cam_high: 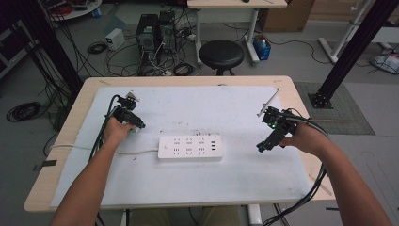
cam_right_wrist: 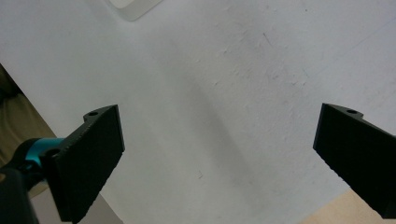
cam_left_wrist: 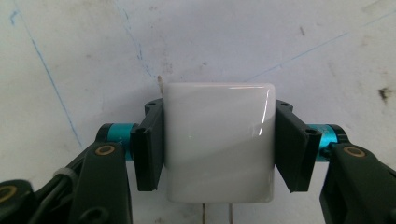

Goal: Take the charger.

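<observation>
Glossy white square charger block [cam_left_wrist: 218,142] (two prongs at its near end), flat on the white mat.

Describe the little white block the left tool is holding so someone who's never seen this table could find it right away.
Start at the white mat covering the table, then find the white power strip at its middle. Left of it, the left tool is shut on a glossy white charger cube: smooth, rounded and socketless, unlike the long strip.

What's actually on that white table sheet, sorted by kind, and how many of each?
Hand-held grippers: 2, the left gripper and the right gripper
White power strip: 1
White plug adapter, clamped in the left gripper: 1
Total: 4
</observation>
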Action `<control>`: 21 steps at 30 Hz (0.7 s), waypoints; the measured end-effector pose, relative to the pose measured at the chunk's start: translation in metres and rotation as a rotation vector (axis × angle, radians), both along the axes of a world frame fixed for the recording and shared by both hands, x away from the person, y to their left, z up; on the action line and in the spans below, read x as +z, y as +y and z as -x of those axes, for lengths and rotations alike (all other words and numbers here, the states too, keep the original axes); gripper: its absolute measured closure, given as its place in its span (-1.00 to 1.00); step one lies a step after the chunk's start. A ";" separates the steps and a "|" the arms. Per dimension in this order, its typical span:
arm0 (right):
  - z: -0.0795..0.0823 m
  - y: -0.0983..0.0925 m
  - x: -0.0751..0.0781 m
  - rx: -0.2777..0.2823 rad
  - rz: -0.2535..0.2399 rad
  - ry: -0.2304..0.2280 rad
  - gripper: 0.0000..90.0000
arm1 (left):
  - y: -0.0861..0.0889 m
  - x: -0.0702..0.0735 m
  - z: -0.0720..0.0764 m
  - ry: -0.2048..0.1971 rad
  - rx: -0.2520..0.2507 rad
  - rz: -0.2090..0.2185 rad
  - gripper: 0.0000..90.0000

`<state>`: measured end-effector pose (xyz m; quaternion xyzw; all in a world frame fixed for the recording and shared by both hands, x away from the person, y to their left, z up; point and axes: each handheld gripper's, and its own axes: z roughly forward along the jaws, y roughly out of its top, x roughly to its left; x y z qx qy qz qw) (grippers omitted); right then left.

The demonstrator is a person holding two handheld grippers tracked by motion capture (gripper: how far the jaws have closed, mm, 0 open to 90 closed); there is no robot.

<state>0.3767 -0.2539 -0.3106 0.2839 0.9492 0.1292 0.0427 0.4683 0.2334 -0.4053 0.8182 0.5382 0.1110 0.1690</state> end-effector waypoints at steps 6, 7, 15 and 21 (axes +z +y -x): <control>0.001 0.004 0.000 0.003 0.002 -0.004 -0.97 | 0.002 0.018 0.013 -0.041 -0.041 0.013 -0.06; 0.002 0.005 0.000 -0.005 -0.002 -0.004 -0.97 | 0.002 0.022 0.016 -0.049 -0.050 0.014 -0.06; 0.005 0.007 -0.002 -0.014 0.002 -0.007 -0.97 | 0.001 0.056 0.044 -0.090 -0.135 0.049 -0.06; 0.010 0.009 0.004 -0.013 0.004 -0.029 -0.97 | -0.003 0.086 0.074 -0.114 -0.195 0.081 -0.06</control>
